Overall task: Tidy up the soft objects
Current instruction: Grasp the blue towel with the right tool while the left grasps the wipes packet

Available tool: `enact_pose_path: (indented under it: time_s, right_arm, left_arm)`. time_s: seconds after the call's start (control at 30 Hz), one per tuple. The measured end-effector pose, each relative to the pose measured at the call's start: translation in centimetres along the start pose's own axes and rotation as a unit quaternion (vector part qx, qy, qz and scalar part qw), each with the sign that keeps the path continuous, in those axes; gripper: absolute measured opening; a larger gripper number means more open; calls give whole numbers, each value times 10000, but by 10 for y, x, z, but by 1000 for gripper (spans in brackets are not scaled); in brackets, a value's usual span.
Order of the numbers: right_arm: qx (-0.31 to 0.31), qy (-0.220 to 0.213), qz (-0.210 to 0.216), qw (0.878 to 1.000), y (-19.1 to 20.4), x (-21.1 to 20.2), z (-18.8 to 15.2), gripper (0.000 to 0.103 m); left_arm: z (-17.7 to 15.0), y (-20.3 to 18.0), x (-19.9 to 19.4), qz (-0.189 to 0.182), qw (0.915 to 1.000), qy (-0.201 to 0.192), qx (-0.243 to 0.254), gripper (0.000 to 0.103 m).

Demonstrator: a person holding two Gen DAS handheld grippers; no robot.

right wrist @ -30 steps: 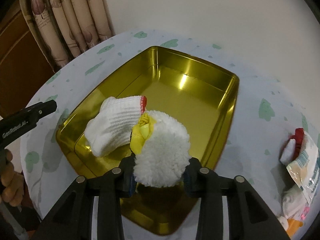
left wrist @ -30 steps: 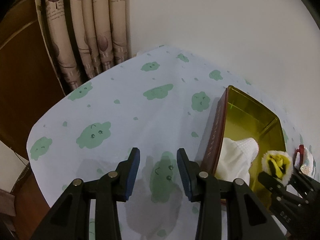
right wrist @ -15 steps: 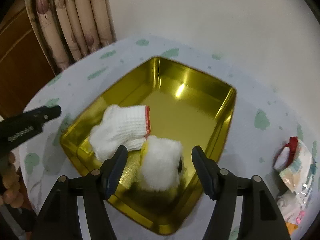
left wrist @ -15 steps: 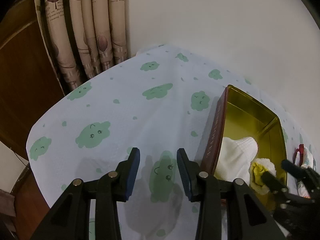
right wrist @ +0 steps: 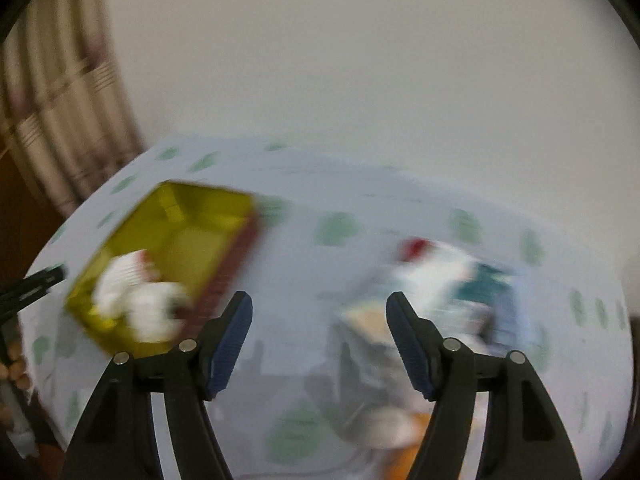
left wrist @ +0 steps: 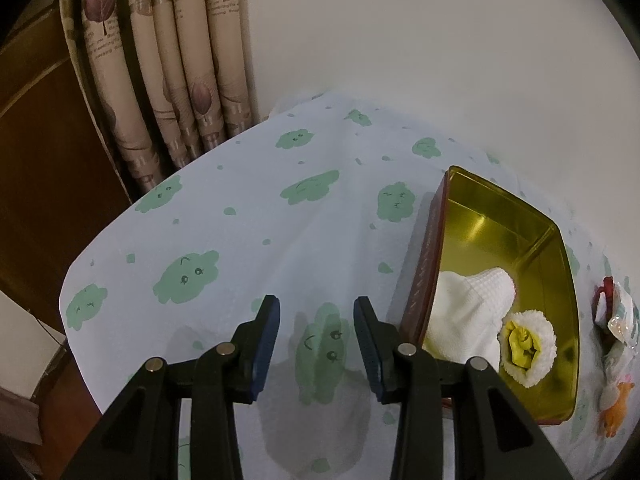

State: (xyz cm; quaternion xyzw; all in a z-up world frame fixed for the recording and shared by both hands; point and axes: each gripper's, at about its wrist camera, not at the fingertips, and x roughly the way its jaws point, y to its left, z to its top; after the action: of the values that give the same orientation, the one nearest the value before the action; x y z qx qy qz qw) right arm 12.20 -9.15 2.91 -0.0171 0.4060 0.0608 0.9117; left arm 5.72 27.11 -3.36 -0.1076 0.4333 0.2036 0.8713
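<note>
Left gripper (left wrist: 316,338) and right gripper (right wrist: 319,338): both w/ jaws apart, nothing between. White knit glove (left wrist: 466,310) and fluffy white-yellow plush (left wrist: 528,350) lie touching inside the gold rectangular metal tin (left wrist: 560,248) on the cloud-print tablecloth (left wrist: 240,232). Right wrist view is blurred; a pile of packaged soft items (right wrist: 448,280) sits right of the tin.

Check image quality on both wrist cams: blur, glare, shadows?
Right wrist: heavy motion blur smears the tin and the loose pile; only the right gripper is sharp. Left wrist: sharp, glare streak inside the tin, left gripper shadow on the tablecloth.
</note>
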Motion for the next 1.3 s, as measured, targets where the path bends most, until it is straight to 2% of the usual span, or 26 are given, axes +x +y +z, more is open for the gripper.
enact_pose_path:
  time_s: [0.17, 0.3, 0.47, 0.63, 0.77, 0.97, 1.03, 1.07, 1.1, 1.13, 1.23, 1.3]
  right_arm:
    - [577, 145, -708, 9957, -87, 5, -10, 68]
    - [843, 285, -915, 9918, -130, 19, -22, 70]
    - [1102, 454, -1027, 9875, -172, 51, -30, 72]
    - [1274, 507, -904, 9864, -188, 74, -25, 75]
    - [1262, 540, -843, 9869, -194, 91, -19, 76]
    - [1395, 555, -749, 9858, -205, 108, -19, 76]
    - [1440, 543, -831, 9846, -209, 111, -23, 59]
    - [1523, 529, -739, 9841, -212, 111, -26, 57]
    - [1572, 487, -677, 9840, -214, 110, -28, 51]
    - [1580, 447, -687, 9840, -215, 107, -30, 37]
    - [1572, 424, -619, 9847, -217, 98, -34, 29]
    - [1519, 374, -784, 9846, -217, 90, -38, 27]
  left_arm:
    - [-2, -8, -4, -30, 9997, -106, 212, 39]
    - [-5, -16, -10, -151, 9989, -235, 363, 39]
    - [-8, -36, -22, -88, 9963, -453, 730, 39]
    - [-15, -78, -35, -286, 9892, -446, 1363, 39]
    - [-21, -119, -43, -667, 9813, -334, 1773, 39]
    - [-26, -185, -57, -1214, 9628, -346, 2389, 39]
    - [-31, -205, -61, -1417, 9556, -321, 2564, 39]
    - [-33, -215, -63, -1511, 9518, -309, 2652, 39]
    - [-37, -228, -64, -1659, 9457, -283, 2782, 39]
    - [-40, -238, -66, -1785, 9407, -254, 2875, 39]
    - [-50, -269, -71, -2073, 9272, -172, 3116, 39]
    - [-56, -292, -74, -2252, 9167, -101, 3298, 39]
